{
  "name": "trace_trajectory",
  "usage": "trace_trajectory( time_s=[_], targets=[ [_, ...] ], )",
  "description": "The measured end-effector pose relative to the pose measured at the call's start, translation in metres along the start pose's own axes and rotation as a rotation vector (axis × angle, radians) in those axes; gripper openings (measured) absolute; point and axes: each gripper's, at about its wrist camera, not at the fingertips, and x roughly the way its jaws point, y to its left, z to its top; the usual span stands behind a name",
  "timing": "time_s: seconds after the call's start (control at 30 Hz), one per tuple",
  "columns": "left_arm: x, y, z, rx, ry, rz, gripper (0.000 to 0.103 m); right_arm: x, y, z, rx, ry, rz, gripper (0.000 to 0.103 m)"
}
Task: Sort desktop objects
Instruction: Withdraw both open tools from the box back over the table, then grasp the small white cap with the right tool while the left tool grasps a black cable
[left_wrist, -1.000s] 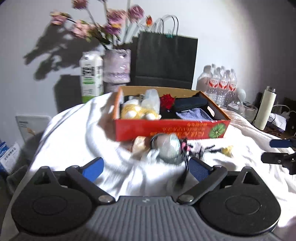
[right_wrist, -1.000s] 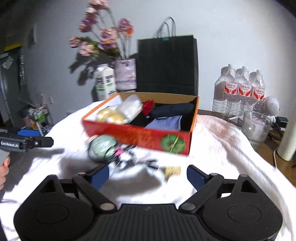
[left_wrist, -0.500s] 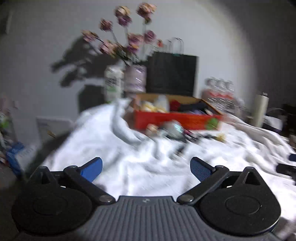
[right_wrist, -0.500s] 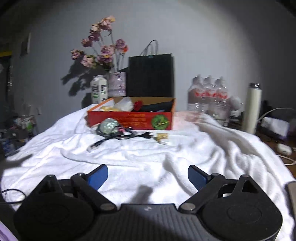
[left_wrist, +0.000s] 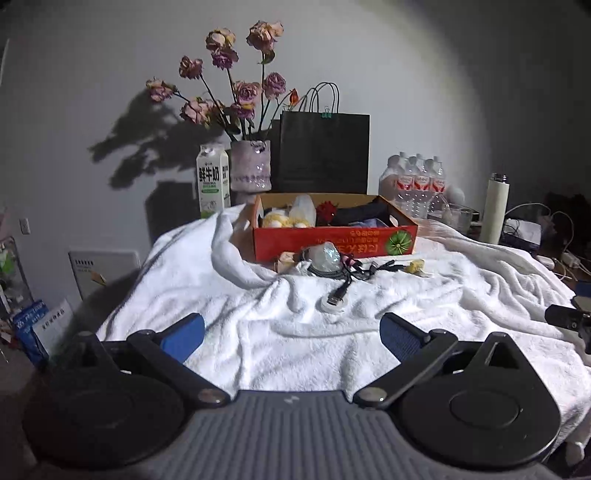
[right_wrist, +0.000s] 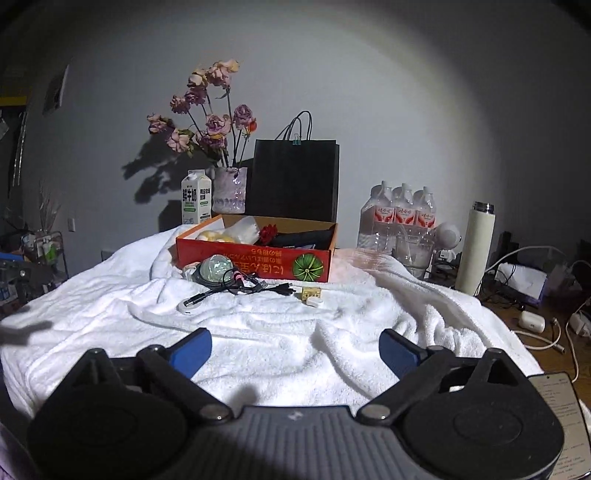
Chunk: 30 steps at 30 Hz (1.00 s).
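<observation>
- Holding both tools back from the clutter, we are keeping the left gripper (left_wrist: 291, 334) with fingers spread wide and nothing between them.
- We are letting the jaws of the right gripper (right_wrist: 295, 349) widen; nothing is lying between its blue pads (right_wrist: 397, 350).
- We are facing the red cardboard box (right_wrist: 255, 260) on the white towel (right_wrist: 258, 332), already holding yellow items, a red flower and dark cloth.
- Loose things are waiting just in front of the box: a clear glass dome (right_wrist: 216, 269), a tangle of black cables (right_wrist: 258, 286), a USB plug (left_wrist: 338, 295) resting on a white ring (left_wrist: 332, 307), a small yellow block (right_wrist: 311, 293) and a white pebble-like piece (right_wrist: 314, 302).
- In our judgement, the step in hand is choosing and approaching one loose item.
- To do it well, we are advising one item at a time, starting with an outlying one such as the yellow block, which lies apart from the cables.
- We are advising a low, level approach with the pads straddling the item, since the towel's folds may hide edges or catch a fingertip.
- We are noting that lifting a cable may drag the dome or the ring along with it.
</observation>
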Motion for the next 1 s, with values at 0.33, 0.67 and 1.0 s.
trace_trajectory(
  time_s=[0.33, 0.67, 1.0],
  targets=[
    [0.104, -0.008, 0.009, 0.054, 0.084, -0.017, 0.103, 0.075, 0.0, 0.001, -0.018, 0.058, 0.084, 0.091],
    [0.214, -0.04, 0.027, 0.165, 0.11, -0.176, 0.084, 0.224, -0.032, 0.036, 0.022, 0.156, 0.067, 0.076],
    [0.247, -0.043, 0.011, 0.145, 0.184, -0.261, 0.075, 0.3, -0.047, 0.027, 0.113, 0.277, 0.025, 0.031]
  ],
)
